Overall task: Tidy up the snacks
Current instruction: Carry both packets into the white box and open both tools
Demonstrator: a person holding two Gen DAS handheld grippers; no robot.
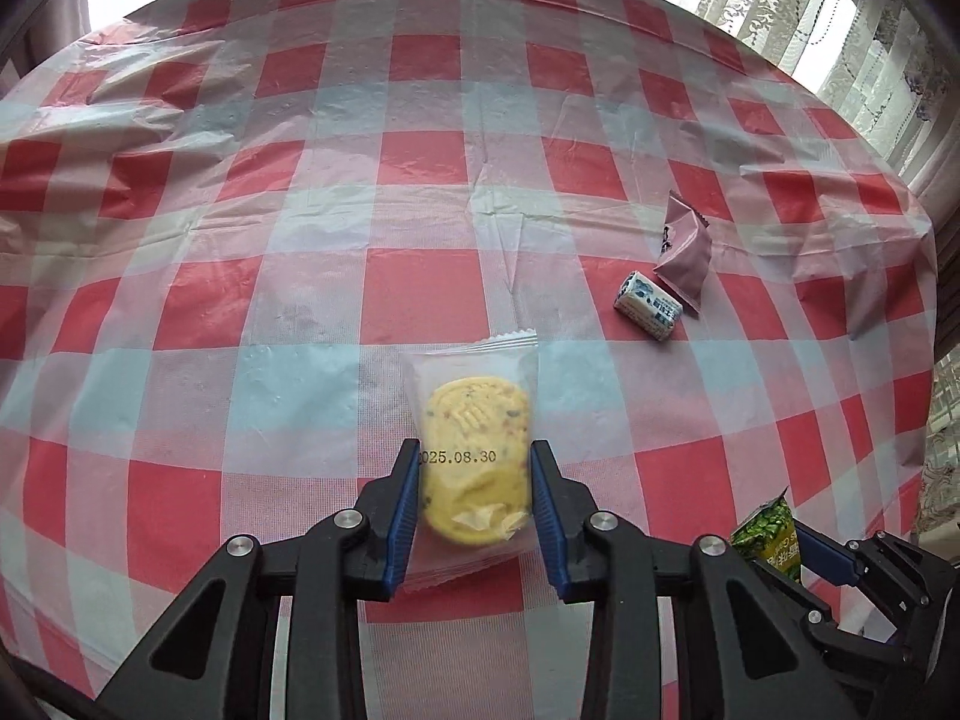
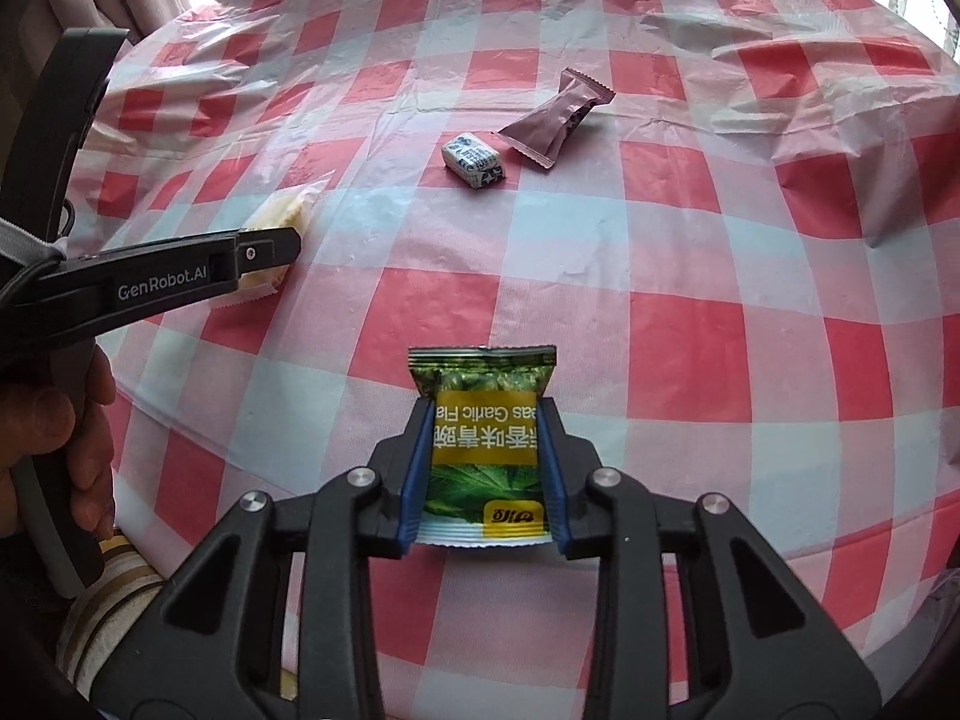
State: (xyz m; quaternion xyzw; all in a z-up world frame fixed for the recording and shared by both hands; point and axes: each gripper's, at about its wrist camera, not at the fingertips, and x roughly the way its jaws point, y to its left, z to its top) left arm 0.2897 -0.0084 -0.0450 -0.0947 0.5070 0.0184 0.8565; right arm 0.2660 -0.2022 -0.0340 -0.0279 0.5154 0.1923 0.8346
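Clamped, both pairs of jaws: left gripper (image 1: 474, 456) pressed on a clear-wrapped round yellow biscuit (image 1: 477, 456), right gripper (image 2: 485, 414) pressed on a glossy green pea packet (image 2: 487, 450), sealed crimped end forward. Both packs raised slightly off the tablecloth (image 2: 660, 324). From the right wrist view, at 12 o'clock: small blue-and-white wrapped candy (image 2: 474, 159), touching or just beside a matte mauve pillow pack (image 2: 555, 120) at 1 o'clock. Wide bare cloth between these and the held packs. Thin, wrinkled red-and-white checked plastic sheet, draped over the far edge. Lace curtain (image 1: 840, 30) beyond at 1 o'clock in the left view.
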